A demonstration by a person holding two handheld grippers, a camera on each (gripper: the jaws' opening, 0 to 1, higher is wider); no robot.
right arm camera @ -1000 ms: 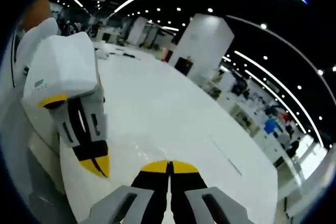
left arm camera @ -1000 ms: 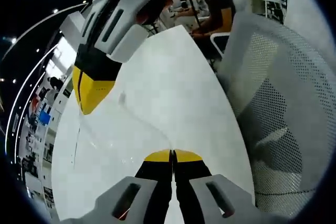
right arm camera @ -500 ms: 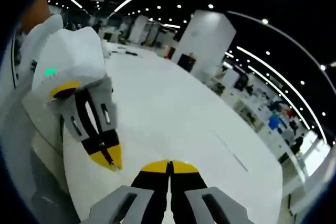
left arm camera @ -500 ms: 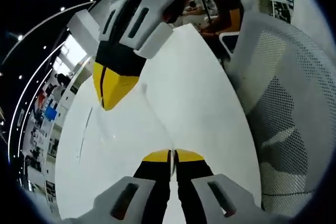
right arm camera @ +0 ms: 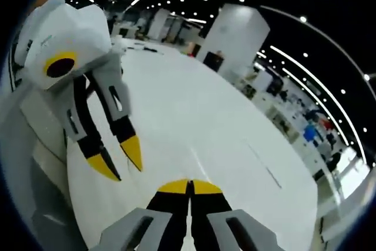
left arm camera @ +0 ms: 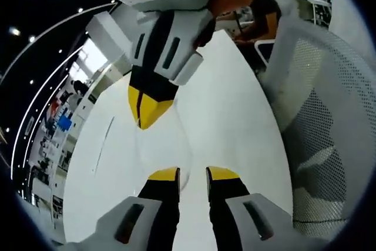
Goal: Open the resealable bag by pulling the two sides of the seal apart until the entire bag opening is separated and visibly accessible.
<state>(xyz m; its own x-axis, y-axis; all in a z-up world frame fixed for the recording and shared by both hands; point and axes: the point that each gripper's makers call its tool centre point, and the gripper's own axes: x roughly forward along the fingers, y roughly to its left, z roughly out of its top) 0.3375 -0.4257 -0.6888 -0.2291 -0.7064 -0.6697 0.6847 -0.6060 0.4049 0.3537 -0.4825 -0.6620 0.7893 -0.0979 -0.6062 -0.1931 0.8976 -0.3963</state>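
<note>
- White desk [left arm camera: 235,116] spread out beneath both tools, bare under the work, with a mesh chair [left arm camera: 329,116] just beside its edge in the left gripper view.
- My right hand-held gripper [left arm camera: 145,110] comes down from the top of the left gripper view, yellow tips clenched. In its own view the right hand-held gripper [right arm camera: 189,185] shows no gap between the jaws.
- My left hand-held gripper [left arm camera: 192,174] is released, jaws standing apart. From the right gripper view, the left hand-held gripper [right arm camera: 120,161] has both yellow tips clearly spread above the desk [right arm camera: 194,110].
- The resealable bag [left arm camera: 167,151] is clear and hard to read. I catch it as a faint outline hanging from the right tips and reaching down to my left jaws, over the desk. I judge the right is pinching one side of it.
- The bag's lower edge sits just beside the inner face of one left jaw, near the gap. I cannot tell whether it is touching.
- Step in hand, as I read it: take the other lip with the left.
- To do it well, catch one film layer only, close to the seal.
- Then draw the two tools straight apart, and work along the strip so the whole mouth parts.
</note>
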